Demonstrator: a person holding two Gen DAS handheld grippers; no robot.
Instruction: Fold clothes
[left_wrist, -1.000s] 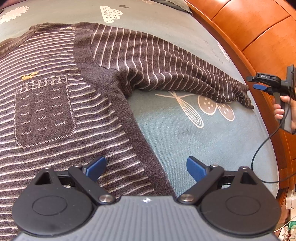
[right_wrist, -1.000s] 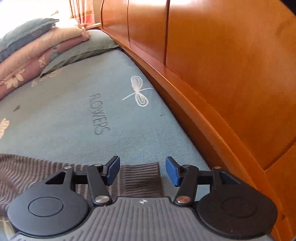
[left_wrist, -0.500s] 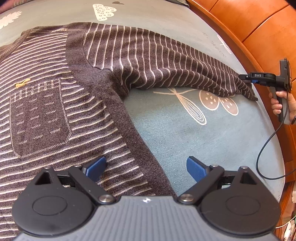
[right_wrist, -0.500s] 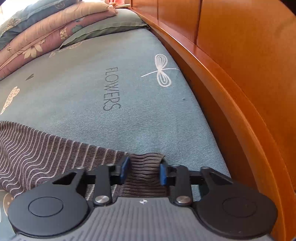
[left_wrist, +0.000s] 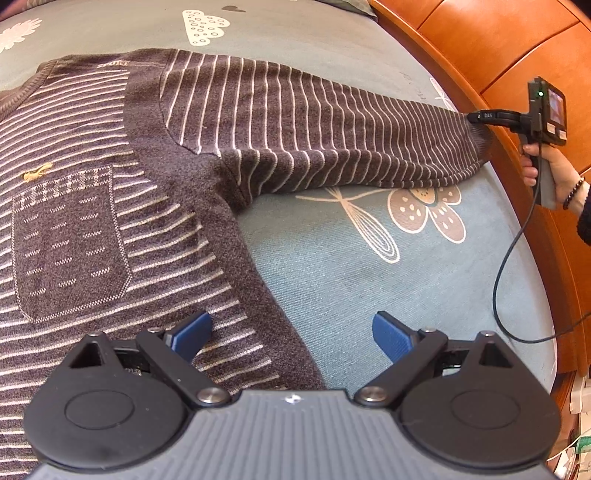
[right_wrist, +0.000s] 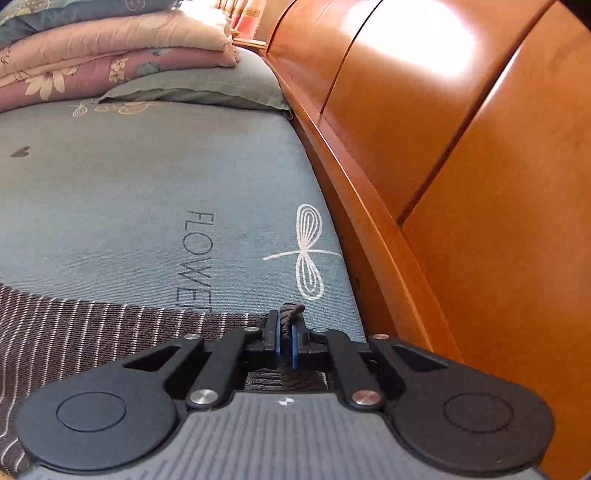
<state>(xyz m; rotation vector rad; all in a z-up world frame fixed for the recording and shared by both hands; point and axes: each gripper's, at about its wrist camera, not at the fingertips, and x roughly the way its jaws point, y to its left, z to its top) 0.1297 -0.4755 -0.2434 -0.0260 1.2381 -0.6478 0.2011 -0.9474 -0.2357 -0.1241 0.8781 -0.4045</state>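
Observation:
A dark brown sweater (left_wrist: 92, 229) with thin pale stripes and a chest pocket lies flat on the bed. Its sleeve (left_wrist: 314, 140) stretches right toward the headboard. My left gripper (left_wrist: 291, 328) is open above the sweater's side edge, one finger over the knit and the other over the sheet, holding nothing. My right gripper (right_wrist: 284, 332) is closing its jaws on the ribbed cuff (right_wrist: 291, 308), and the pads pinch the bunched knit. From the left wrist view the right gripper (left_wrist: 476, 118) shows at the sleeve's end, held by a person's hand (left_wrist: 554, 166).
The grey-blue printed bed sheet (left_wrist: 369, 277) lies under the sweater. An orange wooden headboard (right_wrist: 443, 147) runs close along the right. Folded quilts (right_wrist: 110, 55) and a pillow (right_wrist: 199, 88) are stacked at the far end. A black cable (left_wrist: 506, 266) hangs from the right gripper.
The right gripper went from open around the cuff to shut on it, rolled, and drew the sleeve out straighter toward the headboard. The left gripper stayed open in place.

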